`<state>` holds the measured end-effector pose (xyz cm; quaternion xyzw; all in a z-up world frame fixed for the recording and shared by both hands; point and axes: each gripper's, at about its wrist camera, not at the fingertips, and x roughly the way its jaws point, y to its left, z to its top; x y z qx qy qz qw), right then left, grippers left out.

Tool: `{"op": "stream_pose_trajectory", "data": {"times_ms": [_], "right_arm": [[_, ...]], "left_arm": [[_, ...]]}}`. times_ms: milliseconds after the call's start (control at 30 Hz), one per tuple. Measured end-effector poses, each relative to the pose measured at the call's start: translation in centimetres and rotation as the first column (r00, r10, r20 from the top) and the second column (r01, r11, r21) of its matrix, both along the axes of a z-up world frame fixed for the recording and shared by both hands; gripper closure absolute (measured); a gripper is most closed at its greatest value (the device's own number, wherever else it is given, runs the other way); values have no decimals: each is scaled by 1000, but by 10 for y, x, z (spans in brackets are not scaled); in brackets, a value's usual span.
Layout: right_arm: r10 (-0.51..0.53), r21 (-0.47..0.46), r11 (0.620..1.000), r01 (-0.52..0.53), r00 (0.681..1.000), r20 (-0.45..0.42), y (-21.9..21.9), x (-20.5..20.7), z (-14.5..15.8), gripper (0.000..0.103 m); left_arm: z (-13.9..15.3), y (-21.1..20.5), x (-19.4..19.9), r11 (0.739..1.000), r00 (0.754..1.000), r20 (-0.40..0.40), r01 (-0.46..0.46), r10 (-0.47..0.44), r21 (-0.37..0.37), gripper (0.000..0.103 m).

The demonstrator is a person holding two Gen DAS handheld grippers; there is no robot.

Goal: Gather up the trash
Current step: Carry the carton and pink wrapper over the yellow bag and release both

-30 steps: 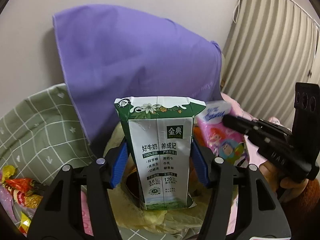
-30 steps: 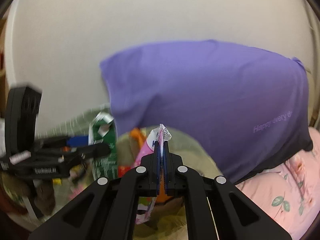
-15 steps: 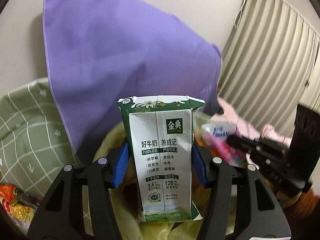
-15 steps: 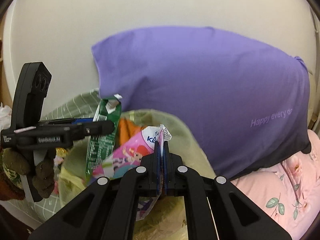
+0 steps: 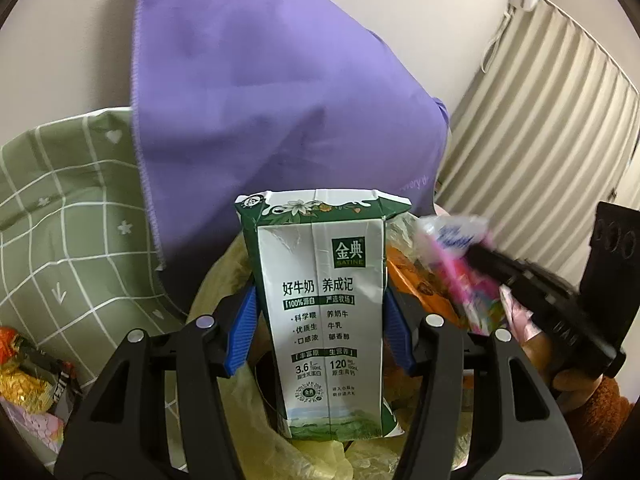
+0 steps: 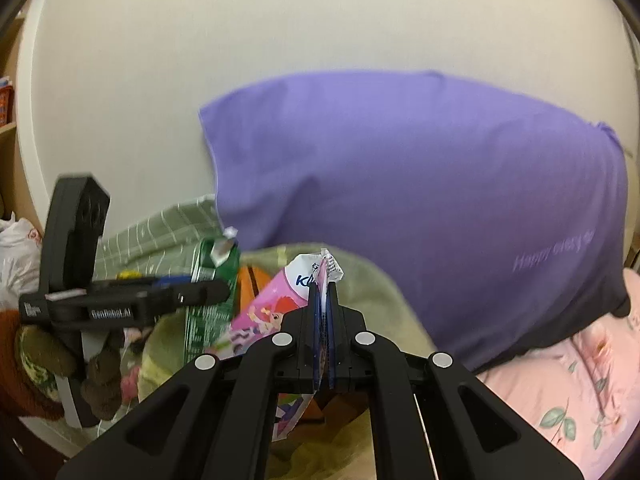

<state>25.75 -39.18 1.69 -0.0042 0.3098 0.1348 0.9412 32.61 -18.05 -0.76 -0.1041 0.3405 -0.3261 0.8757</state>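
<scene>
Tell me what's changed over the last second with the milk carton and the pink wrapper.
The left gripper has carried the milk carton down toward the yellowish bag, which now fills more of the left wrist view below it. Nothing was taken hold of or let go: the carton stays clamped upright, and the right gripper stays shut on the pink wrapper beside it.

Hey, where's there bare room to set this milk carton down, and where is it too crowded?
Free: the green checked bedding left of the purple pillow, and the pink floral sheet below the pillow's right end. Crowded: the yellow bag under the milk carton, holding an orange item, and the snack wrappers far left.
</scene>
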Motion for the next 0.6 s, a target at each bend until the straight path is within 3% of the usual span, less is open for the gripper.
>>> {"op": "stream_pose_trajectory", "data": {"times_ms": [333, 500, 600], "right_arm": [[-72, -3, 997, 72, 997, -15, -8, -1, -6, 99], [5, 32, 999, -5, 1000, 14, 2, -8, 11, 99], [76, -20, 997, -77, 995, -62, 21, -5, 4, 99]], "left_arm": [[-10, -20, 6, 997, 998, -19, 65, -64, 50, 50], [-3, -22, 11, 996, 997, -30, 69, -67, 49, 51], [1, -11, 9, 998, 998, -31, 54, -54, 17, 51]]}}
